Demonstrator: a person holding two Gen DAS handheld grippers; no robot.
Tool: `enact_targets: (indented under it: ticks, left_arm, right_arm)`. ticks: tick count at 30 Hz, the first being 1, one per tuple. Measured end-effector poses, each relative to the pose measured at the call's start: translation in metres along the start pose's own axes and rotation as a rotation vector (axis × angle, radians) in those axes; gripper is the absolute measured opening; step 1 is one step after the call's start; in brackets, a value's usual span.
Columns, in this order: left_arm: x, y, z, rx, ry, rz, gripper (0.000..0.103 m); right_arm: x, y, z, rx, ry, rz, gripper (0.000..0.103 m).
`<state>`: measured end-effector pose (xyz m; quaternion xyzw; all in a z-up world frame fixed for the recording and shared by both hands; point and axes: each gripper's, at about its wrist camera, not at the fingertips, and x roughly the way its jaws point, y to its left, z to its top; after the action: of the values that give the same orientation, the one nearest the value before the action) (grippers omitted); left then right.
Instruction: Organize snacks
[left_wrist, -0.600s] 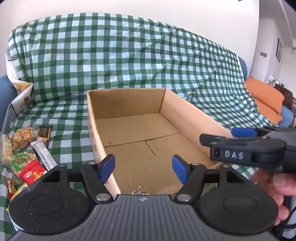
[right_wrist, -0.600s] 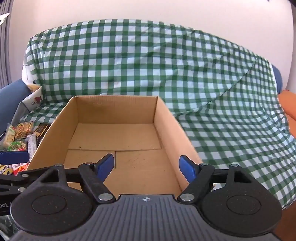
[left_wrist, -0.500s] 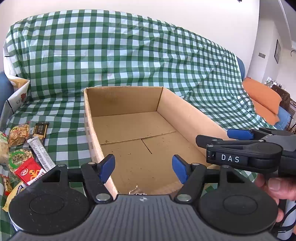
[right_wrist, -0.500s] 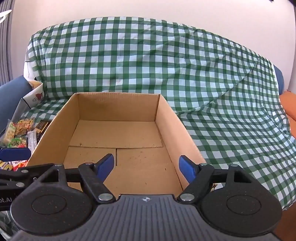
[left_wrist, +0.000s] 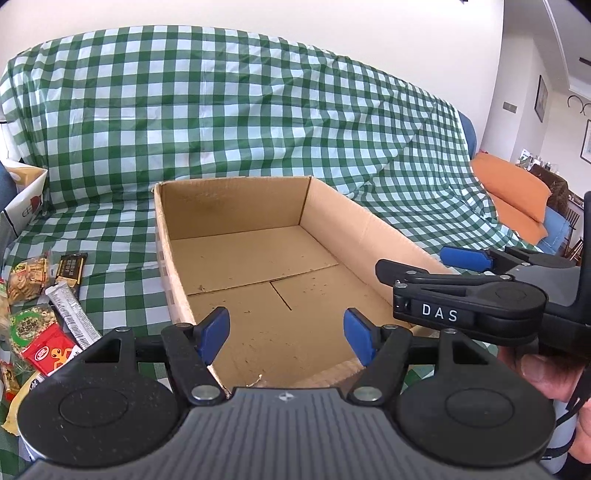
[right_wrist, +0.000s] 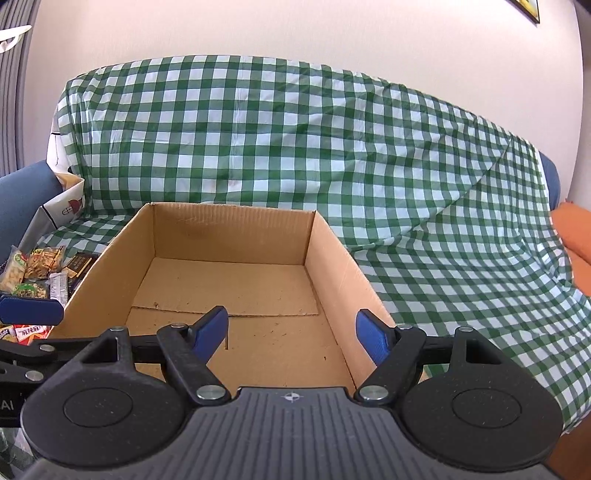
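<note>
An empty cardboard box (left_wrist: 168, 273) (right_wrist: 328, 266) lies open-topped on a green-checked cloth. Loose snacks lie left of it: a red packet (left_wrist: 46, 352), a silver bar (left_wrist: 72, 317), a dark chocolate bar (left_wrist: 70, 267) and a cracker packet (left_wrist: 26, 277); the same pile (right_wrist: 40, 264) shows in the right wrist view. My left gripper (left_wrist: 286, 334) hangs open over the box's near left corner, nothing between its fingers. My right gripper (right_wrist: 291, 332) hangs open over the near right part, also with nothing in it. Its blue pad (left_wrist: 465, 257) shows over the box's right wall.
The checked cloth (left_wrist: 229, 122) covers a sofa's seat and backrest. A white paper bag (left_wrist: 26, 199) stands at the far left. An orange cushion (left_wrist: 513, 184) lies at the far right. A hand (left_wrist: 546, 373) holds the right gripper's handle.
The right gripper has edged a little to the left in the left wrist view. The right wrist view has tilted up slightly. Both grippers stay open and hold nothing.
</note>
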<state>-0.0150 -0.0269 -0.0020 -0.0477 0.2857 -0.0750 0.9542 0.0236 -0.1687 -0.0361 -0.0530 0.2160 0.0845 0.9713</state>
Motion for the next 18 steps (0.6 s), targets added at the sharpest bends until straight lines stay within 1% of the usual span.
enact_targets:
  ticks: [3, 10, 15, 18]
  left_arm:
    - [-0.0008, -0.0006, -0.0008, 0.004, -0.002, -0.006, 0.073]
    - [0.0004, -0.0009, -0.0001, 0.007, 0.004, -0.032, 0.067]
    - [0.0014, 0.0, -0.0007, 0.003, 0.012, -0.03, 0.067]
    - [0.0019, 0.0014, 0.0006, -0.004, 0.014, -0.028, 0.067]
  right_arm:
    - [-0.0012, 0.0002, 0.0007, 0.001, -0.014, 0.007, 0.077]
    - [-0.0013, 0.0033, -0.0031, -0.008, -0.029, 0.035, 0.067]
    - [-0.0019, 0.0041, -0.0028, -0.012, -0.043, 0.053, 0.067]
    - [-0.0007, 0.004, -0.0029, -0.026, -0.028, 0.056, 0.067]
